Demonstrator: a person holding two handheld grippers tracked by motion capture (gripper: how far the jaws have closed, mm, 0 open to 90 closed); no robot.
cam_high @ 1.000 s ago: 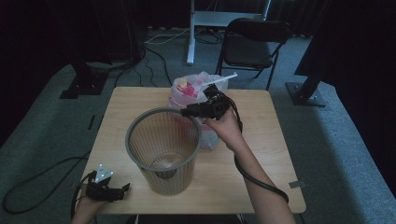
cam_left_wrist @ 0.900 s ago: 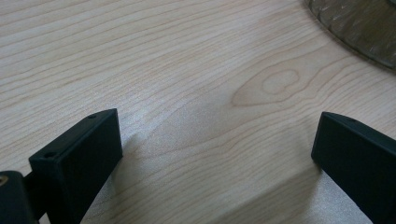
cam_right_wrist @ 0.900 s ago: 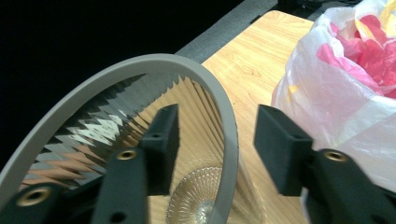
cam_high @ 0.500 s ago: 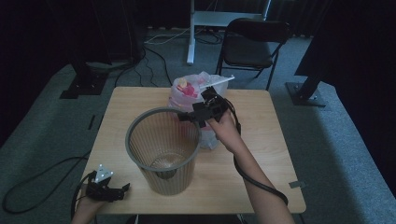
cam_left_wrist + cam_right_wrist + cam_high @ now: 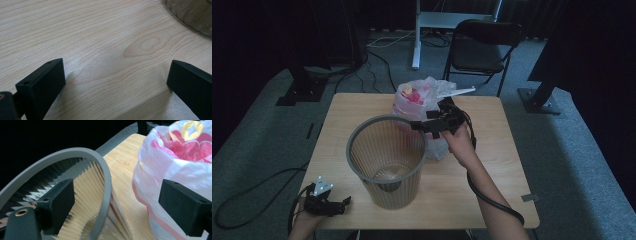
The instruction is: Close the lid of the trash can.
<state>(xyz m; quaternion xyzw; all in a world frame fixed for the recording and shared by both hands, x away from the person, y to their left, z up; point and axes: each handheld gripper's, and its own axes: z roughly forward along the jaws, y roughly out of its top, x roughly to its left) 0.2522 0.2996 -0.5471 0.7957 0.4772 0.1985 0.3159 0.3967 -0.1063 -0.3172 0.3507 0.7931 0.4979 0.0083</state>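
Straddling the bin (image 5: 100,170) rim, my right gripper (image 5: 428,125) has just opened wide, gripping nothing; bag (image 5: 180,162) just beside bin on surface (image 5: 507,165). Left gripper (image 5: 334,204) rests wide near corner.

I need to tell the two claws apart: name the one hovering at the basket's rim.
The right claw, open astride the grey wastebasket rim beside the plastic bag. The left claw rests low at the table's near corner, away from the basket.
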